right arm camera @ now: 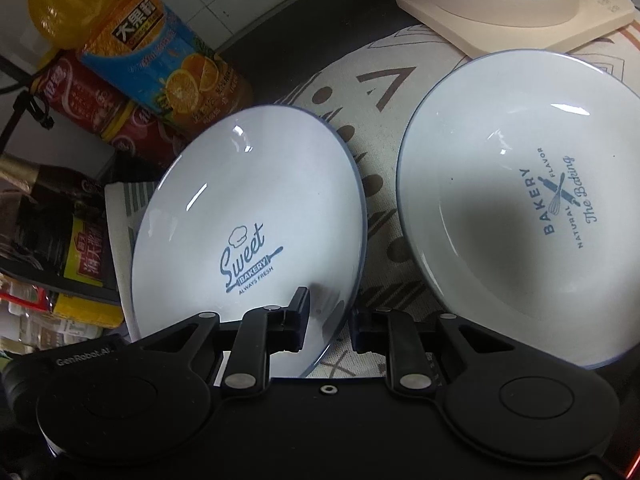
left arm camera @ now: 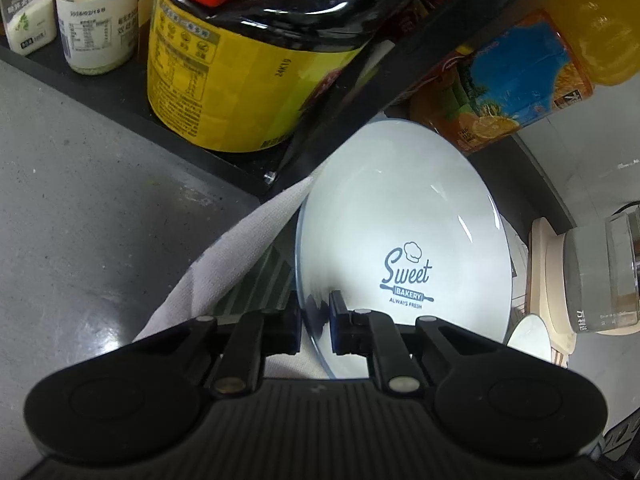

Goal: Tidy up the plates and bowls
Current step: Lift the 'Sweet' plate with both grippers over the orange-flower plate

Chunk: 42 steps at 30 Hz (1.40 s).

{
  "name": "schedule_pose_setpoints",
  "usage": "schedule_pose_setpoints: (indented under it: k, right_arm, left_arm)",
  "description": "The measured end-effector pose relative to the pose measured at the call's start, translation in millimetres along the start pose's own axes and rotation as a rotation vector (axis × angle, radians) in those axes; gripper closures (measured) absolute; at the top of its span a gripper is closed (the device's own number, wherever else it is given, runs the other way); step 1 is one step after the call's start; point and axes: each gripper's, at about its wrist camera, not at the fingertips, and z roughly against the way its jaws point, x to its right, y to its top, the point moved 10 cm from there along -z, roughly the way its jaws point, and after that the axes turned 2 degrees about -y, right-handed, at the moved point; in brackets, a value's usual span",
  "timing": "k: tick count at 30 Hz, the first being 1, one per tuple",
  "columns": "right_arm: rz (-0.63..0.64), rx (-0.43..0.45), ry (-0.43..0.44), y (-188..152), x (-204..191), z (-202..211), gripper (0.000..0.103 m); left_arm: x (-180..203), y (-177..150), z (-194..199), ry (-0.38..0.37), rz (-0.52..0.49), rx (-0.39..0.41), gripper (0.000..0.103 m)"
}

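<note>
Left gripper [left arm camera: 315, 322] clamped on near rim of "Sweet Bakery" plate [left arm camera: 404, 248], resting on patterned cloth [left arm camera: 224, 264]. Right gripper [right arm camera: 329, 320] clamped on same plate's [right arm camera: 248, 224] right rim; second plate [right arm camera: 520, 200] just beside it.

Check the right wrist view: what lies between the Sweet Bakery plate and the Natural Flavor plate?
Only patterned cloth shows between the Sweet Bakery plate and the Natural Flavor plate, in the right wrist view.
</note>
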Motion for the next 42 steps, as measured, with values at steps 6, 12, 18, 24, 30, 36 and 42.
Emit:
schedule_pose_setpoints:
  k: [6, 12, 18, 24, 30, 36, 42]
  right_arm:
    - [-0.019, 0.033, 0.018, 2.6, 3.7, 6.3, 0.091]
    - [0.024, 0.106, 0.004, 9.7, -6.7, 31.2, 0.092]
    - [0.019, 0.152, 0.024, 7.2, -10.1, 52.0, 0.092]
    - [0.009, 0.177, 0.012, -6.3, -12.8, 66.6, 0.092]
    - [-0.01, 0.201, 0.015, -20.1, -12.7, 81.2, 0.092]
    - [-0.018, 0.21, 0.017, -41.1, -12.1, 92.8, 0.092]
    - [-0.015, 0.222, 0.015, -63.4, -15.1, 105.0, 0.091]
  left_arm:
    - [4.4, 0.4, 10.1, -0.025, -0.032, 0.027, 0.092]
    - [13.4, 0.9, 28.8, -0.039, -0.081, 0.036, 0.092]
    - [11.8, -6.7, 45.9, -0.052, -0.103, 0.037, 0.092]
    - [10.0, -15.2, 62.8, -0.063, -0.13, 0.038, 0.091]
    - [6.3, -24.8, 79.1, -0.062, -0.158, 0.037, 0.091]
    - [-6.6, -35.4, 94.9, -0.06, -0.176, 0.038, 0.091]
    - [-21.7, -50.6, 110.1, -0.057, -0.188, 0.036, 0.091]
